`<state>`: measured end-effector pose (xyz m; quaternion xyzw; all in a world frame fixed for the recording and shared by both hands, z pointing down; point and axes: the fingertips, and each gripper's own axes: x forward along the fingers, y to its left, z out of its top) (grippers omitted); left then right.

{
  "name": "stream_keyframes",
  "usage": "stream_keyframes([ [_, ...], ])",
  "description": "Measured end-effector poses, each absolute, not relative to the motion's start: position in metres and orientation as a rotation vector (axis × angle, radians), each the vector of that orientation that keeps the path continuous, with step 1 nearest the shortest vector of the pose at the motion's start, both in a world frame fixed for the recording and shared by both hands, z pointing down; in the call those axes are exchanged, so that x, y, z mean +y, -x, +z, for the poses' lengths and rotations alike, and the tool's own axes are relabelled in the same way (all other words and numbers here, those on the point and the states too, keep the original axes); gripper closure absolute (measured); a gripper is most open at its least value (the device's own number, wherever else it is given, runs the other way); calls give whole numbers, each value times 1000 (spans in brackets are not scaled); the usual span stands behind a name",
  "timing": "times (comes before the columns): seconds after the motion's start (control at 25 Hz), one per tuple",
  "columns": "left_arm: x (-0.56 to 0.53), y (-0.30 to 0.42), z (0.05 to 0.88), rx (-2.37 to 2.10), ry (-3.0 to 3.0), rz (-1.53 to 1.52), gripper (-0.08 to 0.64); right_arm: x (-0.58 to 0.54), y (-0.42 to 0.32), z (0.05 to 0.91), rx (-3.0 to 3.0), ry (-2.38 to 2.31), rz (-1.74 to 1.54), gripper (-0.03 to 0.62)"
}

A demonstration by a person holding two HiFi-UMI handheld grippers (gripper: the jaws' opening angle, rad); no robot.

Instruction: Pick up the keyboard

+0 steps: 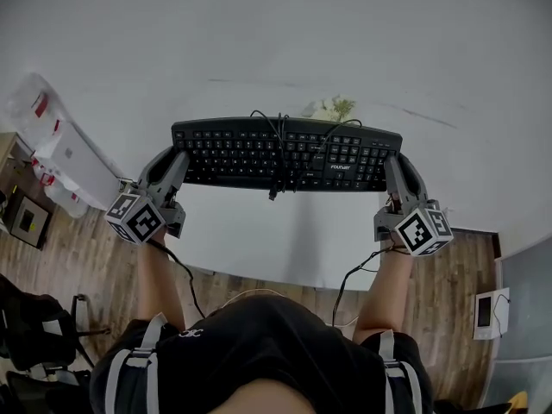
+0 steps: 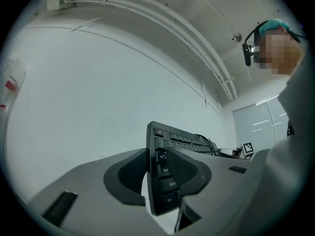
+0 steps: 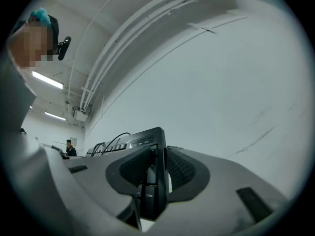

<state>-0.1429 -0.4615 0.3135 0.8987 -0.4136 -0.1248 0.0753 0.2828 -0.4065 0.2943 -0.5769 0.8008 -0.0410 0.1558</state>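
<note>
Clamped the black keyboard (image 1: 285, 153) at both short ends and held it up, keys facing upward, over the white table (image 1: 259, 248). Pressed the pads of the left gripper (image 1: 178, 162) onto the end with the Ctrl key and those of the right gripper (image 1: 393, 166) onto the end with the Enter key, both pairs of jaws closed firmly on the casing. Carried the black cable (image 1: 279, 149) looped in a loose bundle across the middle keys. Caught, from the head view, a pale greenish sprig (image 1: 332, 108) just beyond the keyboard's far edge, white packets (image 1: 47, 136) off the table's left side and wood-plank floor (image 1: 78, 257) below. Took in, from the gripper views, a bare white wall (image 2: 98, 92), white pipes (image 2: 167, 23) running under the ceiling, a glazed partition (image 2: 261, 122) and bright strip lights (image 3: 47, 80) overhead.
</note>
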Motion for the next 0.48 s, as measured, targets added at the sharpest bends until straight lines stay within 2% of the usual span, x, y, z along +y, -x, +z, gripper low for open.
stream_keyframes([
  [0.48,-465,142,312,-1214,-2700,-387,426,-407,-284,296,2283,1635,-141,482],
])
